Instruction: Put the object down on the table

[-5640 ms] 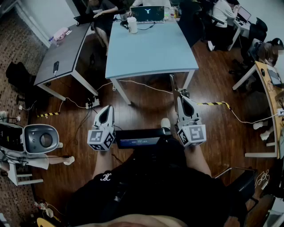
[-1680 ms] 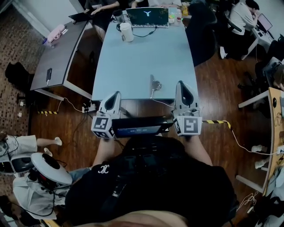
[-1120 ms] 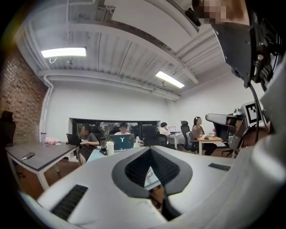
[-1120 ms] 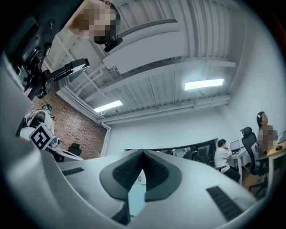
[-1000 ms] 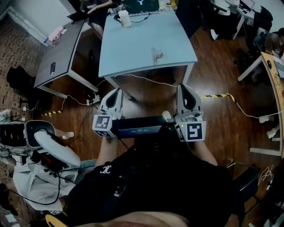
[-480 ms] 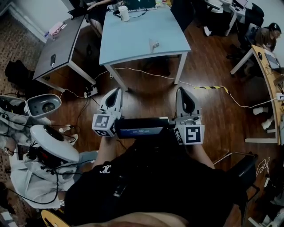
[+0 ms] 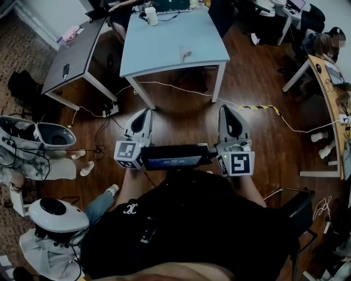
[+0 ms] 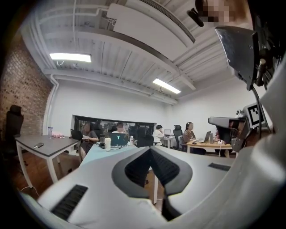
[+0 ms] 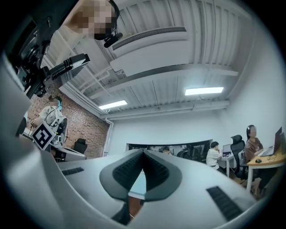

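1. The object (image 7: 185,53) lies on the light-blue table (image 7: 159,41), a small pale thing too far off to identify. It sits toward the table's near-right part, apart from the cup (image 7: 147,15) and the laptop (image 7: 171,5) at the far end. Judging by this, the put-down looks done, so the main risk is disturbing it again.
2. The object rests not far from the near edge. A bump against the table or its leg (image 7: 216,90) could jolt it, and if it rolls easily it might travel toward that edge. Its shape cannot be read from here, so this is only a guess.
3. The left gripper (image 7: 143,112) has its jaws pressed together with nothing between them, and the right gripper (image 7: 226,108) is the same: closed and empty. Both hang close to the person's body, well apart from the table. If the object needed adjusting, closed jaws would only push it along, so they would have to spread first.
4. A white cable (image 7: 181,88) trails across the wooden floor between the person and the table, and a strip of yellow-black tape (image 7: 255,107) lies to the right. A foot catching either could cause a stumble, or tug whatever the cable feeds.
5. Someone sits at the lower left beside a white rounded device (image 7: 57,215). A careless step or swing that way could strike them.
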### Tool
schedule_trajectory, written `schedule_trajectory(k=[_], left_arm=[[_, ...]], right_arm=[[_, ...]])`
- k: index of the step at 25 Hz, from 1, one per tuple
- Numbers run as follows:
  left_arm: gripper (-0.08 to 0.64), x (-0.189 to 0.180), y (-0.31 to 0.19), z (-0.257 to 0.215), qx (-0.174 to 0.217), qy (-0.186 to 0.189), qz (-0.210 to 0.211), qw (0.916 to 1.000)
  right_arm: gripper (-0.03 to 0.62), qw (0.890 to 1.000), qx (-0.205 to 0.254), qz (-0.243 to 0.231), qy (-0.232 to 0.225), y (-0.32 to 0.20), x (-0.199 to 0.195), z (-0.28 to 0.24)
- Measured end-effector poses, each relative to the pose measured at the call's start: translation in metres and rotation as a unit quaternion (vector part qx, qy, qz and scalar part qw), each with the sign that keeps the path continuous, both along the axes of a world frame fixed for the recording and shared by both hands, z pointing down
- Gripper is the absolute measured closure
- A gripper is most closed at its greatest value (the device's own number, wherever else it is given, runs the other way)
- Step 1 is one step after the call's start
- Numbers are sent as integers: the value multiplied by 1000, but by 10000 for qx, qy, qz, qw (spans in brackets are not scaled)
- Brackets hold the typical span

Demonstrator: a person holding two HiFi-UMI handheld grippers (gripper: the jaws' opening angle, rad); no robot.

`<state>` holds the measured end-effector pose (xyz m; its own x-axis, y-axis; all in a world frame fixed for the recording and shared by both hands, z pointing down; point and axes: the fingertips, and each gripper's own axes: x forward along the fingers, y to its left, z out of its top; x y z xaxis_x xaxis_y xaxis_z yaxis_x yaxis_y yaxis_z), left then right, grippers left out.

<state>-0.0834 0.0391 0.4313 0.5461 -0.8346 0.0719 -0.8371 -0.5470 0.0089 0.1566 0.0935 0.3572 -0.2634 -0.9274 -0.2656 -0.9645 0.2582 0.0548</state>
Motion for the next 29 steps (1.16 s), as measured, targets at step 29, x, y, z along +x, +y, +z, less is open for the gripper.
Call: schedule_trajectory(k=[29], left_arm=[[569,15,27,-11,21,-67,-125,9999]], right_arm=[[615,9993,-133,-330,131,8,8,1]])
